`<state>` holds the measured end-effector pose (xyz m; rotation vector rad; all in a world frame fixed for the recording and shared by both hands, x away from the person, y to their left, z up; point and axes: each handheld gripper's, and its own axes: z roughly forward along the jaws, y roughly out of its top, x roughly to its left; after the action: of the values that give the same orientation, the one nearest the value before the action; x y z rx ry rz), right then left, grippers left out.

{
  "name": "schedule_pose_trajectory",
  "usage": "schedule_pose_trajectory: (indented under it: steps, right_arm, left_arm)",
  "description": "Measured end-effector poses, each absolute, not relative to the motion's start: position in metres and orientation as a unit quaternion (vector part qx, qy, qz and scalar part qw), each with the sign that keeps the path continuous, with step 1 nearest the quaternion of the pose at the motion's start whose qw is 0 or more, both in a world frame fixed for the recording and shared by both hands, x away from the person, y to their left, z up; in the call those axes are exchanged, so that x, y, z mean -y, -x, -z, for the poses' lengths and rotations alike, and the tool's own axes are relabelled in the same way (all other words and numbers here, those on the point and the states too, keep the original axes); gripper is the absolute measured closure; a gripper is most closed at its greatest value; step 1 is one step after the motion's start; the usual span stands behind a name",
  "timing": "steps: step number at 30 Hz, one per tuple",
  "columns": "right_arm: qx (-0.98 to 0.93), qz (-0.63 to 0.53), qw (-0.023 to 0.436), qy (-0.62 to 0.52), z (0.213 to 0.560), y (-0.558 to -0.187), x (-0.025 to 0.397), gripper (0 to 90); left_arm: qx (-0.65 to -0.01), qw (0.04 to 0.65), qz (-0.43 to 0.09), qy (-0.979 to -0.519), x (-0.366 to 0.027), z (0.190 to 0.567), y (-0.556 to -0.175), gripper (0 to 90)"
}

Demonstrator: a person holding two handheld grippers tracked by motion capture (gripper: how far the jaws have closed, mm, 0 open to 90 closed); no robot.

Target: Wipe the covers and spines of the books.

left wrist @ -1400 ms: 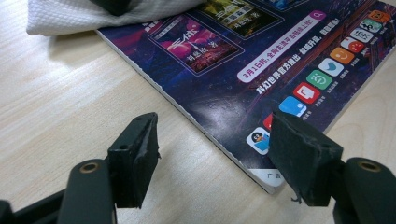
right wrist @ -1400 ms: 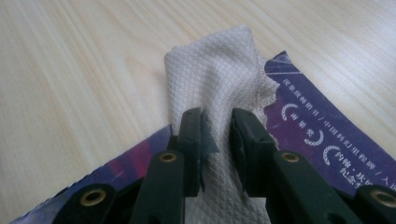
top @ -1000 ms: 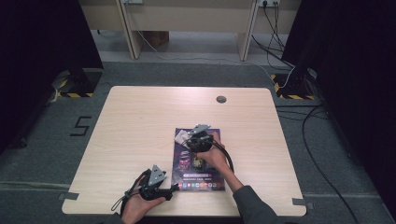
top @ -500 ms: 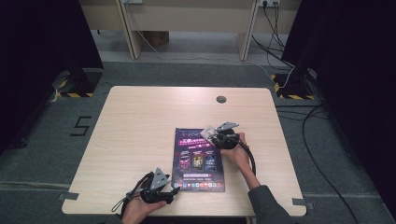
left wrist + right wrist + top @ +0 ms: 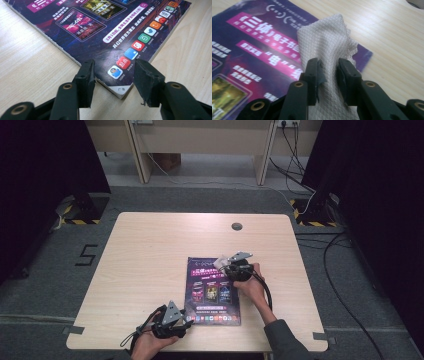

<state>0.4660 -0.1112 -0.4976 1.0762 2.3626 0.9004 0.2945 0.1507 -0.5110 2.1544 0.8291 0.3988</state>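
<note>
Cloth on the magazine's far right corner

The right gripper (image 5: 328, 72) clenched a beige cloth (image 5: 325, 42) over the magazine (image 5: 212, 290); the left gripper (image 5: 113, 75) stood released, straddling its near left corner.

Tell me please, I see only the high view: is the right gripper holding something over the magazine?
Observer: Yes. In the right gripper view, the right gripper is shut on a beige waffle-weave cloth.
Operator: Is the cloth over the cover?
Observer: It hangs over the magazine near its far corner, beside pink title text.
Operator: And the left gripper?
Observer: The left gripper is open, its jaws either side of the magazine's near corner, by a row of app icons.
</note>
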Motion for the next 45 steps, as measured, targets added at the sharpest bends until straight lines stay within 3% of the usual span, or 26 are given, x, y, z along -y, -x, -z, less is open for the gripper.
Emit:
schedule_pose_trajectory:
  steps: [8,11,15,24,45]
  right_arm:
    - [-0.865,-0.341,0.167,-0.327,0.499,-0.446,0.065,69.8]
    - [-0.873,-0.344,0.160,-0.306,0.500,-0.439,0.047,69.8]
    - [-0.880,-0.350,0.148,-0.286,0.500,-0.432,0.034,69.8]
    - [-0.881,-0.358,0.133,-0.281,0.501,-0.423,0.032,69.7]
    - [-0.889,-0.357,0.118,-0.262,0.500,-0.403,0.029,69.7]
  left_arm:
    - [-0.317,0.382,-0.161,-0.853,-0.150,0.510,-0.293,52.3]
    - [-0.317,0.364,-0.151,-0.863,-0.149,0.512,-0.294,44.3]
    - [-0.314,0.362,-0.155,-0.864,-0.148,0.512,-0.293,43.1]
    - [-0.316,0.366,-0.157,-0.861,-0.149,0.512,-0.292,47.4]
    - [-0.338,0.368,-0.160,-0.851,-0.144,0.513,-0.298,47.7]
